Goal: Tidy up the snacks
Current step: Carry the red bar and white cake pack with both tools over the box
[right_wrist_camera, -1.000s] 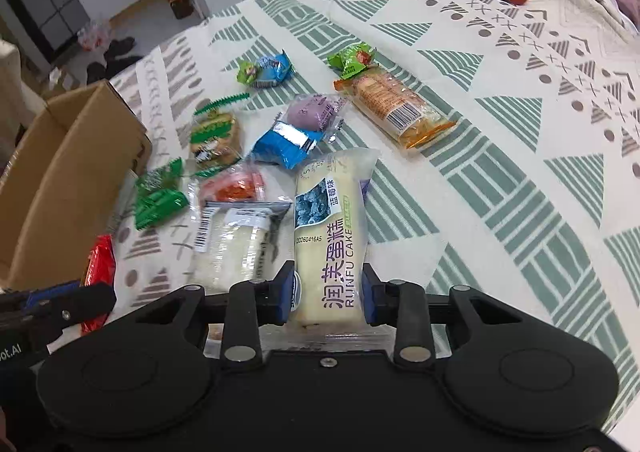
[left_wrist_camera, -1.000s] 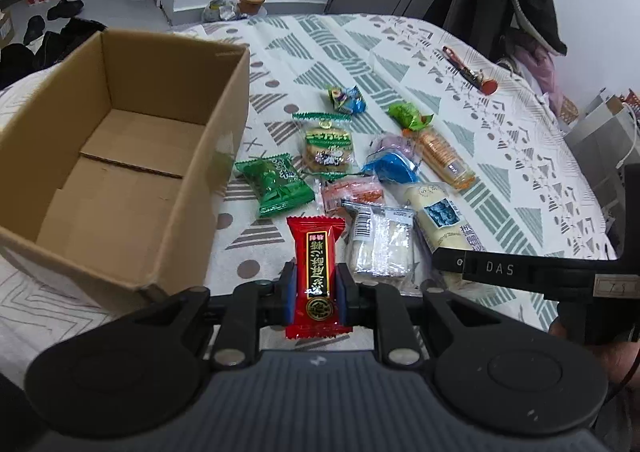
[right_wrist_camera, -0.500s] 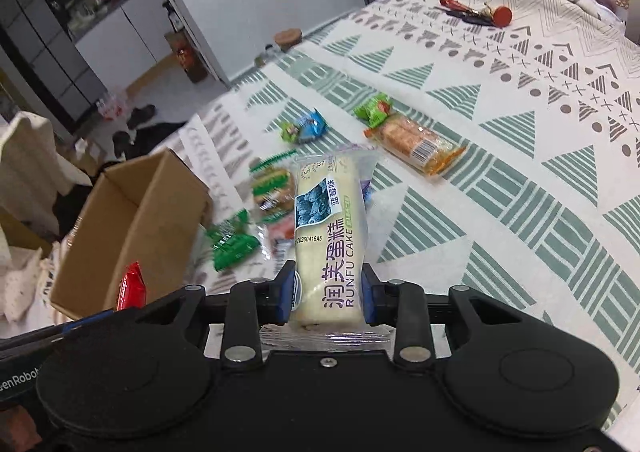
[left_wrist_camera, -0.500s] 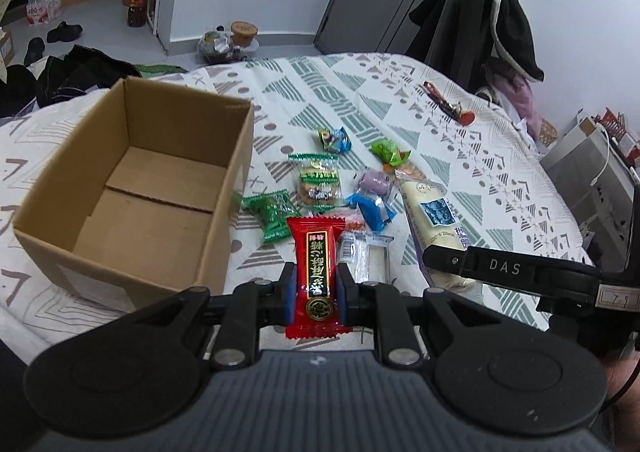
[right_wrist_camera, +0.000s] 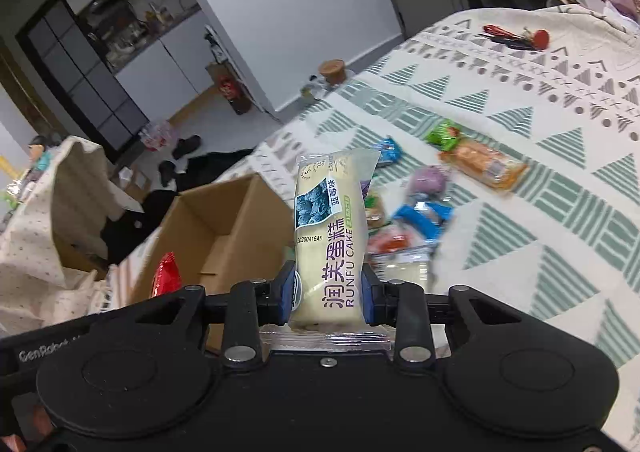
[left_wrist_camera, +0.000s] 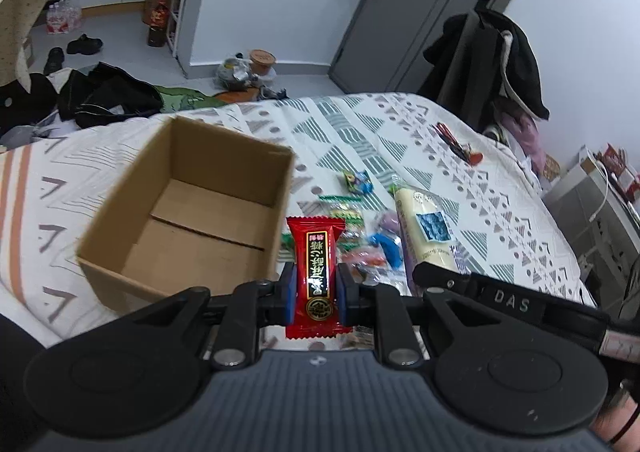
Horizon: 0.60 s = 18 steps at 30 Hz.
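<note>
Both grippers hang above the bed, near the box (left_wrist_camera: 188,212). The left gripper (left_wrist_camera: 316,288) pinches a red packet (left_wrist_camera: 318,272); the right gripper (right_wrist_camera: 328,288) clamps a cake (right_wrist_camera: 332,236) low down. That tall, soft cake could flop and snag the rim.

place: home bedroom | patterned bed cover (left_wrist_camera: 360,120); coats on rack (left_wrist_camera: 492,52); shoes on floor (left_wrist_camera: 82,44)

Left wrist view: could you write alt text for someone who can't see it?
A handheld left gripper clamps a red snack packet above a patterned bedspread. An open, empty cardboard box sits left, loose snacks right.
</note>
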Tool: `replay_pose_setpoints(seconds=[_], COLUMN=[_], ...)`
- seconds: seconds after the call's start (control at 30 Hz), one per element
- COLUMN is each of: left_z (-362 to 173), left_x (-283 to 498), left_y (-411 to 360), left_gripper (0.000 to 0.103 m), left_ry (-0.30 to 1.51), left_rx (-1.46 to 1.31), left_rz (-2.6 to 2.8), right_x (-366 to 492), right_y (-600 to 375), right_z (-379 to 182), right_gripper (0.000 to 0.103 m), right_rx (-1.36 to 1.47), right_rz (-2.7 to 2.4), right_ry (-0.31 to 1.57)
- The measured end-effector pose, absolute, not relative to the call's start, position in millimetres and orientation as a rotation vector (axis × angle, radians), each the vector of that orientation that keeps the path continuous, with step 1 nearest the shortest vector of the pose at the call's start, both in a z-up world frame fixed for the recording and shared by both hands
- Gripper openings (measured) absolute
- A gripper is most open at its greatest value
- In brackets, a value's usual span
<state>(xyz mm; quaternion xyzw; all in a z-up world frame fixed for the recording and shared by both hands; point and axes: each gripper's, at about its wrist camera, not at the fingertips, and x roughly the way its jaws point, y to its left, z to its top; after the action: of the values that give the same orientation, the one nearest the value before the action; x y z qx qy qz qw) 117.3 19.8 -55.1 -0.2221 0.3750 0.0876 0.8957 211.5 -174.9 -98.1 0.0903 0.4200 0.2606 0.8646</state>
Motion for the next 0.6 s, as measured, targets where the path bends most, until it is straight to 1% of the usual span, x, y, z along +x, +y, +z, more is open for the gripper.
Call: replay_pose_setpoints(seconds=[0.37, 0.6], left_z=[-42, -46], left_x=[102, 94], left_y=[59, 84], left_gripper=[0.019, 0.019], left_ry=[0.739, 0.736], left_rx=[-0.482, -0.499], left_rz=[0.246, 0.276], right_x=[193, 188], right_y=[-135, -115], right_z=[-98, -101], right_gripper=[0.032, 0.032], right_rx=[0.241, 0.270], right_rz=[0.635, 0.673], right_ry=[0.863, 0.863])
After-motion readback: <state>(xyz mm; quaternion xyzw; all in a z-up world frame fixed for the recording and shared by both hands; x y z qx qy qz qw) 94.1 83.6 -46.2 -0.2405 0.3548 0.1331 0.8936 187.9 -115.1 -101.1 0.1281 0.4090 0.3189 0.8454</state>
